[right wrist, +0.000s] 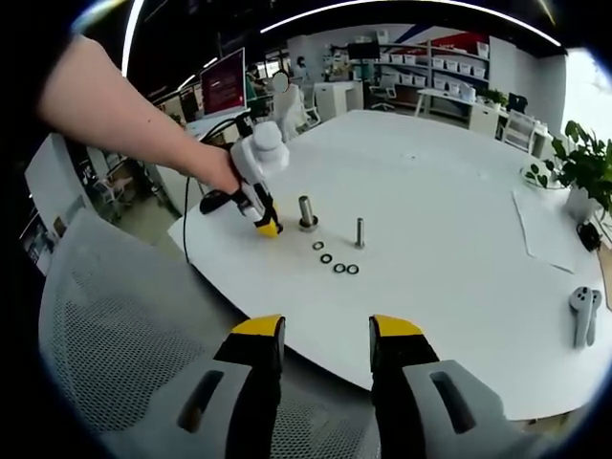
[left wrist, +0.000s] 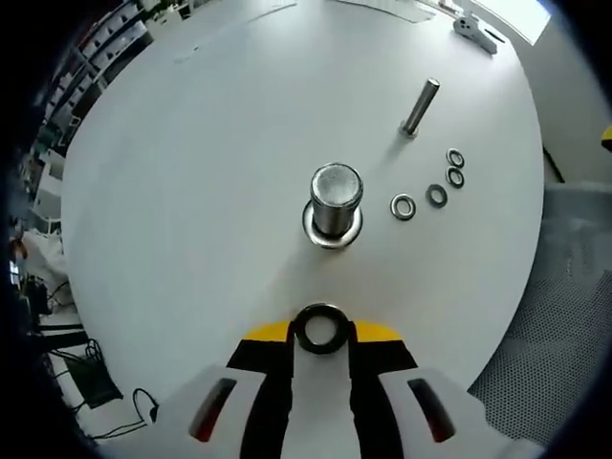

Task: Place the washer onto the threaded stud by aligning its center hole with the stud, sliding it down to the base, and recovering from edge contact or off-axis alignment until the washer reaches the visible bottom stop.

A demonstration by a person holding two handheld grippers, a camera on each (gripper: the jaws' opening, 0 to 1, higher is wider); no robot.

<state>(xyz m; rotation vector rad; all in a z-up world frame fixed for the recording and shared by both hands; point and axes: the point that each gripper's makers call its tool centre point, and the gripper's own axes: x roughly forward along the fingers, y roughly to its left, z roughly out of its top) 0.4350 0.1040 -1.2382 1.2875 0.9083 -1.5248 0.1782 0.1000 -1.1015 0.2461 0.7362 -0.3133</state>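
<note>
My left gripper is shut on a steel washer, held flat between its yellow-tipped jaws just above the white table. A thick metal stud stands upright a short way ahead of it, with a ring around its base. In the right gripper view a person's hand holds the left gripper just left of that stud. My right gripper stands open near the table's edge, far from the stud and with nothing between its jaws.
A thinner stud stands further back, with several loose washers in a row beside it. A white handheld device lies at the table's right. A mesh chair is below the near edge, and a plant stands at the right.
</note>
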